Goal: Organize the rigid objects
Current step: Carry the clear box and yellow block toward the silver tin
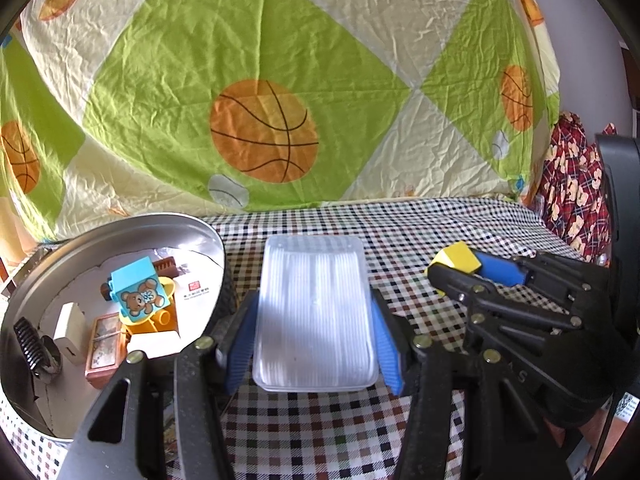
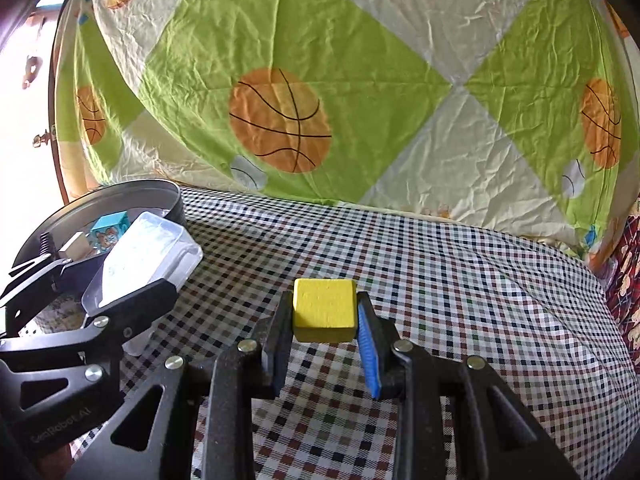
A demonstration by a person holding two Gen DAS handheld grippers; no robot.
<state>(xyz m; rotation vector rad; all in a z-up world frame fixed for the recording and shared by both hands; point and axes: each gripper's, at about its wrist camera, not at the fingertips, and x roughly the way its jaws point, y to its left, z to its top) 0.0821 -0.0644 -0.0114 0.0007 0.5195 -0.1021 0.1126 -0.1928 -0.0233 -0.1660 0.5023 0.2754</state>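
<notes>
Black linkage bars fill the bottom of both wrist views, and between them the fingers carry the two things in play. Low in the centre of the right wrist view, the right gripper (image 2: pixel 325 316) is clamped on a yellow block (image 2: pixel 324 314): a black pad presses its left face and a blue ribbed pad (image 2: pixel 367 344) its right. The block is a squat cube with no clear long axis; one flat face is turned toward the camera, and it is held clear above the checked cloth.

Centred low in the left wrist view, the left gripper (image 1: pixel 314 344) is closed on a clear plastic box (image 1: pixel 314 312), a blue pad on each long side. The box's long axis runs away from the camera along the fingers, its ribbed broad face up and its short far edge toward the upper part of the frame.

At the left edge of that view, just beside the box, stands a round metal tin (image 1: pixel 48 264). Its rim reaches close to the box's left corner. Inside lie a blue bear block (image 1: pixel 138 290), an orange piece (image 1: pixel 166 316), a brown patterned box (image 1: pixel 105 350) and a white block (image 1: pixel 70 328), crowded together.

The desk, under a checked cloth (image 2: pixel 460 280), lies bare across the middle and right of the right wrist view, giving wide open room out to its curved right edge. Behind it hangs a basketball-print sheet (image 1: pixel 264 80), closing the far edge. A red patterned fabric (image 1: pixel 572 184) sits at the right margin.
</notes>
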